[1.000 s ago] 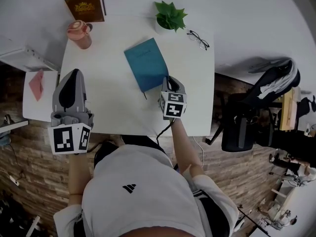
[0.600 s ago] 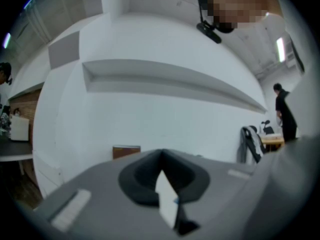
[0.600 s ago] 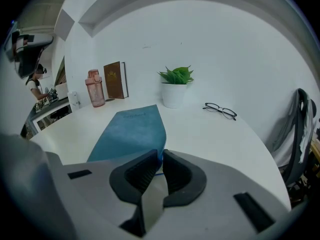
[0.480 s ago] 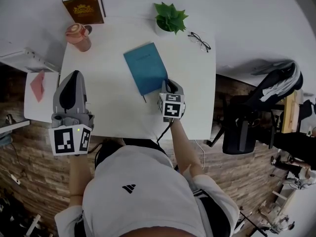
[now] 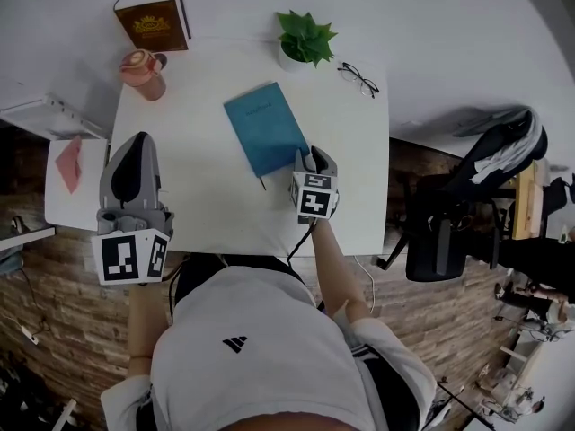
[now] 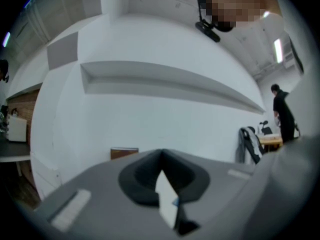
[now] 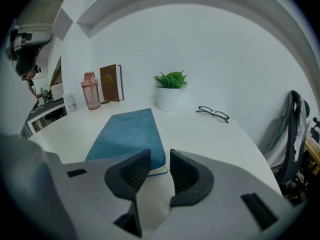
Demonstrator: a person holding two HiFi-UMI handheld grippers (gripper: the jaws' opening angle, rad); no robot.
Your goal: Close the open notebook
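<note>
- Notebook (image 5: 266, 128): closed, lying flat on the white table (image 5: 198, 196), just above centre in the head view, its long axis slanting from upper left to lower right.
- Cover: plain teal, matte, with a faint imprint near the far end that is too small to read. The right gripper view shows a pale strip of page edges under the cover at the near corner.
- A thin dark strand sticks out from the near short edge in the head view; I cannot tell what it is.
- Right gripper (image 7: 159, 156): at the notebook's lower right corner, angled down toward the table. Jaws have just been opening and now stand a narrow gap apart. The near corner shows in that gap just past the tips, and the ribbed pads (image 7: 134, 170) do not press on it.
- Left gripper (image 5: 135, 142): at the lower left of the frame over the table's left edge, well apart from the notebook. Jaws together, nothing between them.
- Along the table's far side, from left: brown book (image 5: 153, 21), pink bottle (image 5: 144, 68), potted plant (image 5: 304, 36), glasses (image 5: 358, 77).
</note>
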